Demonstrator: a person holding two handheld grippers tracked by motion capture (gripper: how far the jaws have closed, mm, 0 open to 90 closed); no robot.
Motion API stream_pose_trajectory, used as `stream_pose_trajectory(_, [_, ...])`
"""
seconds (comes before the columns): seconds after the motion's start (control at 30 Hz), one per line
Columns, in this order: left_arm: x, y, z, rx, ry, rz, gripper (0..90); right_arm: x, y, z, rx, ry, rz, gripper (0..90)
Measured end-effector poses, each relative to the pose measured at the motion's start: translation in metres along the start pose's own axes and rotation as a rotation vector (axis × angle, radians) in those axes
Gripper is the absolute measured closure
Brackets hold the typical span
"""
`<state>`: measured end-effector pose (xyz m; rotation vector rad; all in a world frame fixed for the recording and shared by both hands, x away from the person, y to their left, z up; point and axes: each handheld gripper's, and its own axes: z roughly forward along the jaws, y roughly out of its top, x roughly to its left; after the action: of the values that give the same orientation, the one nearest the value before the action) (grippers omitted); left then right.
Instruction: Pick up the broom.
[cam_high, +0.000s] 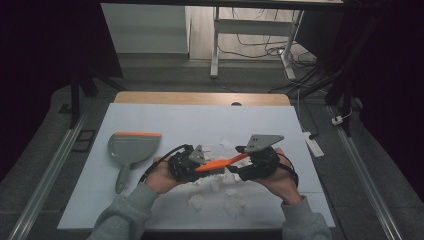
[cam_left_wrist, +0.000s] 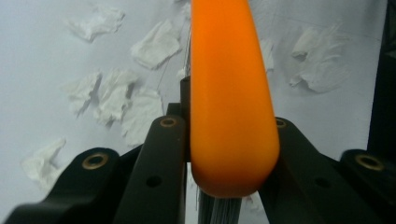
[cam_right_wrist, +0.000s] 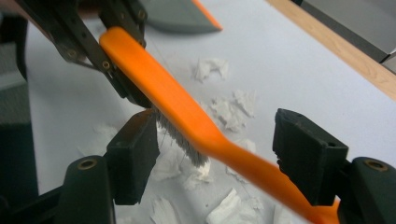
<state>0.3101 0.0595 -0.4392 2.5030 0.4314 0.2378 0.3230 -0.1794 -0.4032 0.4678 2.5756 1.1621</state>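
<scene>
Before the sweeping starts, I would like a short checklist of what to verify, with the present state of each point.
1. Left gripper shut on the orange brush head: ok.
2. Right gripper free of the brush handle: ok, jaws open with the handle passing between them.
3. Bristles point down: ok.
4. Paper scraps lie loose on the table: ok.
5. Dustpan within reach at the left: ok.
6. Cable free of the scraps: cannot tell.

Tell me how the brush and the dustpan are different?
The brush is held up over the table in the left gripper; the dustpan lies flat on the table, untouched. The brush is thin and mostly orange; the dustpan is wide and grey. Both have some orange and a handle.
</scene>
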Motion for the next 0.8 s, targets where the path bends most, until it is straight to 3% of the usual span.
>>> stream_pose_trajectory(0.07, [-0.002,0.006,0.001,0.009,-0.002,0.026,78.5,0.002,0.000,0.005,0.029,0.007,-0.013,32.0])
stream_pose_trajectory(0.1, [-0.003,0.008,0.001,0.016,-0.006,0.035,78.4,0.004,0.001,0.012,0.070,0.019,-0.046,33.1])
stream_pose_trajectory(0.2, [-0.006,0.015,0.003,0.041,-0.014,0.067,78.5,0.008,0.000,0.017,0.104,0.045,-0.075,36.3])
stream_pose_trajectory(0.33, [-0.011,0.022,0.005,0.059,-0.017,0.102,78.4,0.009,-0.001,0.022,0.142,0.074,-0.093,38.3])
stream_pose_trajectory(0.37, [-0.011,0.023,0.005,0.054,-0.018,0.102,78.5,0.009,-0.003,0.025,0.176,0.084,-0.096,38.8])
stream_pose_trajectory(0.47, [-0.011,0.025,0.004,0.050,-0.018,0.110,78.5,0.009,-0.005,0.029,0.206,0.065,-0.105,42.0])
stream_pose_trajectory(0.53, [-0.011,0.026,0.003,0.051,-0.016,0.109,78.4,0.009,-0.007,0.032,0.216,0.061,-0.114,48.8])
stream_pose_trajectory(0.57, [-0.010,0.026,0.003,0.051,-0.019,0.108,78.3,0.009,-0.008,0.034,0.222,0.046,-0.130,56.9])
stream_pose_trajectory(0.6, [-0.010,0.026,0.003,0.054,-0.016,0.113,78.3,0.009,-0.008,0.034,0.222,0.046,-0.130,56.9])
stream_pose_trajectory(0.73, [-0.007,0.023,0.001,0.006,0.032,0.125,73.9,0.013,-0.007,0.032,0.221,0.020,-0.188,64.2])
stream_pose_trajectory(0.77, [-0.004,0.021,-0.003,-0.029,0.089,0.104,69.2,0.013,-0.007,0.031,0.218,0.018,-0.182,66.3])
stream_pose_trajectory(0.8, [-0.004,0.021,-0.003,-0.029,0.089,0.104,63.4,0.013,-0.007,0.031,0.218,0.018,-0.182,66.3])
